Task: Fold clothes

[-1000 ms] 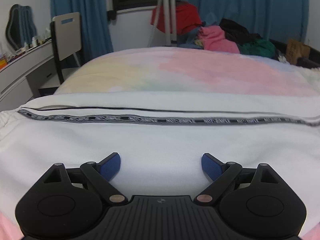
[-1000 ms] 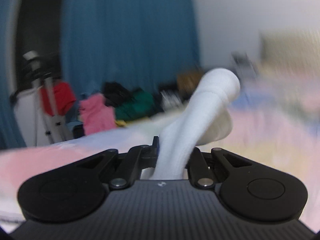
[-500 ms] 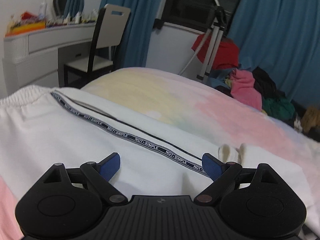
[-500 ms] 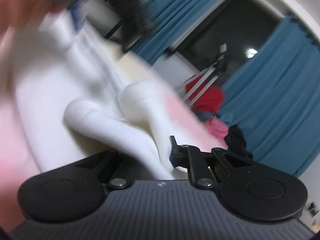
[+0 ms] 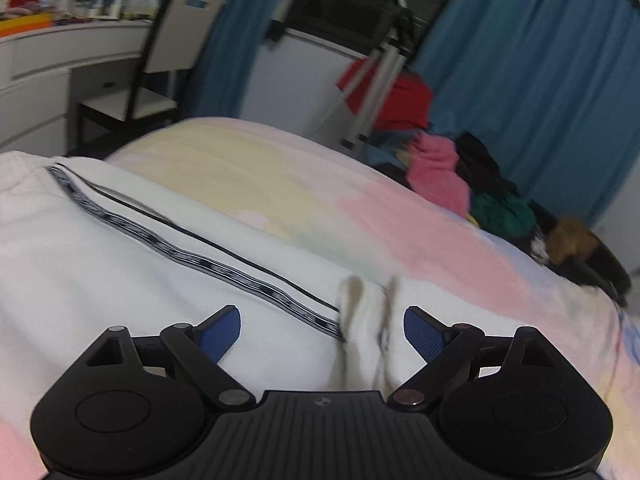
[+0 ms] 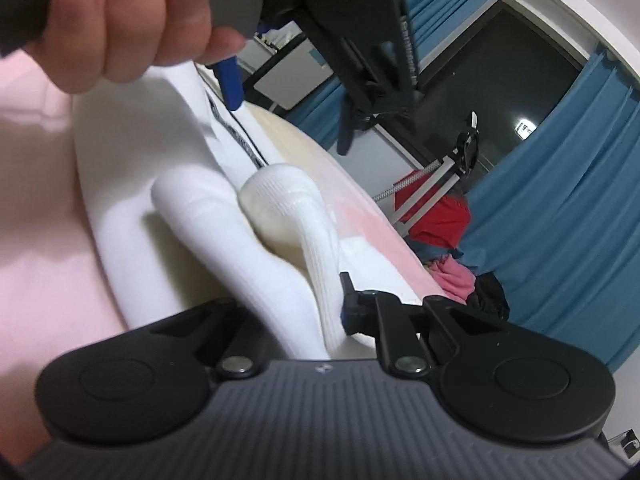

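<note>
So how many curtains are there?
2. One blue curtain hangs left of the dark window, behind the chair; the other hangs right of it. More may be hidden.

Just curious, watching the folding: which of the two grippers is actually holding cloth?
The right gripper, shut on the white garment. The left gripper has its blue pads apart, gripping nothing.

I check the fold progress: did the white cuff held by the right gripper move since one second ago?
Yes. The cuff came down from above the bed onto the white trousers.
</note>
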{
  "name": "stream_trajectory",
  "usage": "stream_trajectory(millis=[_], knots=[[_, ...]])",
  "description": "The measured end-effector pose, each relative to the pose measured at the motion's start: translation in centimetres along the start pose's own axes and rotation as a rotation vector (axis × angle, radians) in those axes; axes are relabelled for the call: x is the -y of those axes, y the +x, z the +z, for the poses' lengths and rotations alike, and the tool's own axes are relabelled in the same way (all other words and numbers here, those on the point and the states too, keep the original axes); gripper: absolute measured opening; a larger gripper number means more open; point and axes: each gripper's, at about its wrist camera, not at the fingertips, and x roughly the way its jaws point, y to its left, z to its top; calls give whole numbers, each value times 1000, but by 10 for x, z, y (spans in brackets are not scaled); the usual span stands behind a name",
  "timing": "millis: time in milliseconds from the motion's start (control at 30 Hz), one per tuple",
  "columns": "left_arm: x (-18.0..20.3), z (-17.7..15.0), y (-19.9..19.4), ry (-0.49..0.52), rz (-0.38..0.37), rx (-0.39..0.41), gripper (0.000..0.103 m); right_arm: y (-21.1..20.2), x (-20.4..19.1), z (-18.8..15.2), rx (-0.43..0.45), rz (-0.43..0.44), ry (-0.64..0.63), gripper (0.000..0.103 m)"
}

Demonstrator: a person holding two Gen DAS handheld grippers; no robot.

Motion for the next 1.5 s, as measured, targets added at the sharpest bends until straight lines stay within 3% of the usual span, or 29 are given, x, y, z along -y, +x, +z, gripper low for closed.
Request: stream_trajectory(millis=[100, 200, 267, 333, 433, 533, 733, 833, 867, 933, 967, 1067, 1233, 1400, 1500], knots=[[3, -4, 0, 17, -45, -11, 90, -1, 9, 3, -50, 52, 27, 18], [9, -7, -4, 52, -74, -5, 90, -8, 19, 10, -103, 134, 100, 30], [11, -10, -9, 71, -89, -12, 90, -19, 29, 15, -127, 203, 157, 53], [14, -16, -15, 88, -117, -35, 90, -35, 46, 18, -146, 297, 263, 72], [20, -27, -28, 123, -147, -62, 87, -62, 84, 16, -164, 374, 506, 73], [27, -40, -39, 179, -162, -81, 81, -89, 121, -8, -164, 351, 765, 73], [45, -61, -33, 276, -183, -134, 65, -61, 193, -57, -274, 10, 1044, 73], [52, -74, -20, 313, -156, -167, 40, -41, 202, -80, -319, -28, 1114, 73], [53, -78, -16, 324, -148, -176, 38, -35, 203, -86, -336, -34, 1125, 73], [54, -84, -15, 349, -114, -158, 24, -23, 201, -92, -361, -41, 1130, 73], [54, -85, -15, 358, -99, -146, 22, -17, 199, -96, -374, -43, 1132, 73], [51, -82, -24, 325, -98, -148, 9, 0, 200, -98, -389, -31, 1123, 75], [48, -72, -46, 249, -143, -189, 9, -14, 195, -99, -369, -29, 1106, 75], [50, -94, -22, 296, -86, -288, 10, -11, 192, -99, -389, -21, 1081, 75], [45, -100, -20, 298, -87, -296, 11, -9, 190, -99, -400, -25, 1072, 75]])
